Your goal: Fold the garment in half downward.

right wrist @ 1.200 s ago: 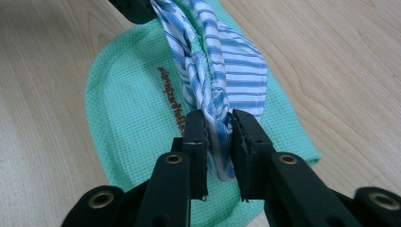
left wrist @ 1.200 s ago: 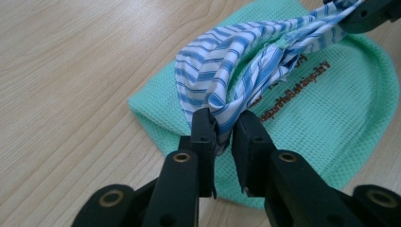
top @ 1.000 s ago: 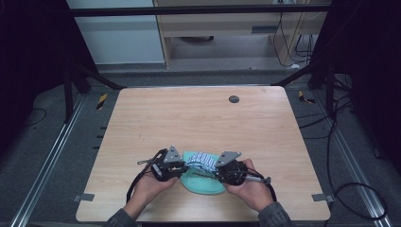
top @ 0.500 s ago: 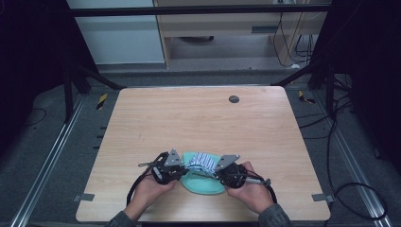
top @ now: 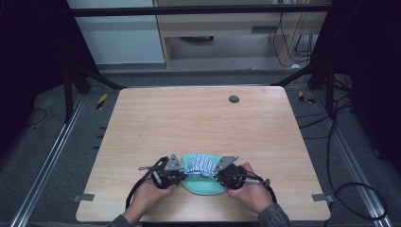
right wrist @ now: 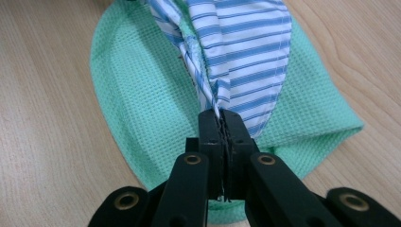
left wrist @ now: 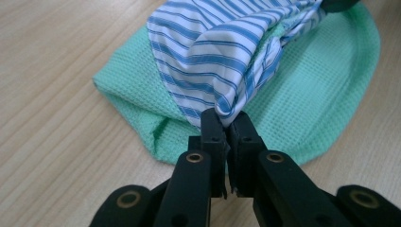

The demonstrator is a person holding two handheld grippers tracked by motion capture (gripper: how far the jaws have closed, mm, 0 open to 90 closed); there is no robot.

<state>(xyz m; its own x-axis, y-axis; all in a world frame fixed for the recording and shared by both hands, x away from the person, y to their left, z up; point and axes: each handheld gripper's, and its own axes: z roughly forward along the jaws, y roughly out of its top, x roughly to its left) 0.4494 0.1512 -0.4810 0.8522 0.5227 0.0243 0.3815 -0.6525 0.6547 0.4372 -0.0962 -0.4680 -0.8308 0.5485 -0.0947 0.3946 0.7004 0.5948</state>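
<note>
on the near edge of the pale wooden table (top: 198, 123) lies a mint-green waffle-weave cloth (top: 204, 184), rounded in outline and folded at one end, and on top of it sits a blue-and-white striped fabric piece (top: 202, 164). the 2 grippers face each other across it. the left gripper (left wrist: 226, 124) has its black jaws pinched together on a bunched corner of the striped fabric (left wrist: 222, 52), and the right gripper (right wrist: 221, 118) is clamped the same way on the opposite gathered edge (right wrist: 241, 52); both pairs of jaws have just been closing, with the striped fabric caught between them. in the high view the left gripper (top: 182, 171) and right gripper (top: 218, 172) sit just beside the fabric's 2 ends, each with a hand behind it.

judging from this, the grasping step looks done: both ends of the striped fabric are secured, and it is slightly raised and stretched between the grips. what seems left is lifting it off the green cloth (left wrist: 312, 94) and spreading or folding it, which has not started.

no brand, label or readable writing is visible on either textile, the grippers or the table. a small dark round disc (top: 233, 99) sits on the table's far side, well apart from the work.
</note>
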